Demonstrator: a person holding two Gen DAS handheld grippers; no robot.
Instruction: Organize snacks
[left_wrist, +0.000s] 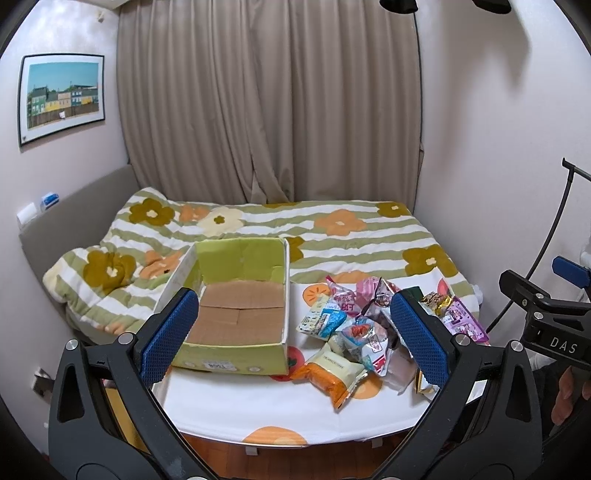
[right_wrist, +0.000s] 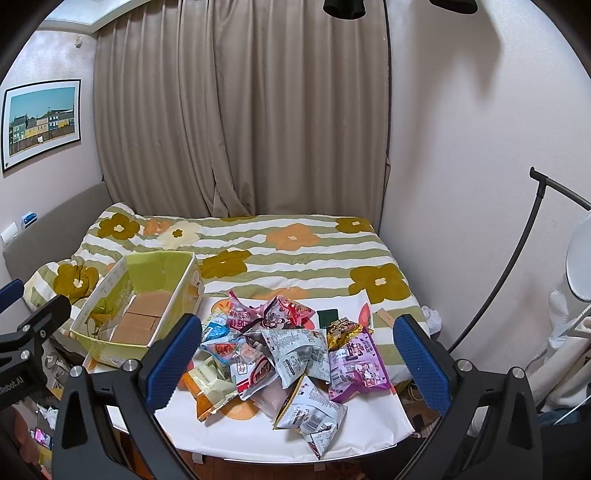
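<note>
Ready to sort, both tongs, left (left_wrist: 295, 332) and right (right_wrist: 295, 354), hang wide open over piled snacks (right_wrist: 280, 354) beside an empty box (left_wrist: 236, 314).

You get soft, even indoor light from above in both views, and the closed curtain (left_wrist: 269, 99) lets no daylight through. Dark shadows fall high on the right wall (right_wrist: 480, 110). Fisheye bending curves the edges, with black corners around each frame. Focus is sharp mid-frame; the snack wrappers (right_wrist: 295, 354) show mild glare.
</note>
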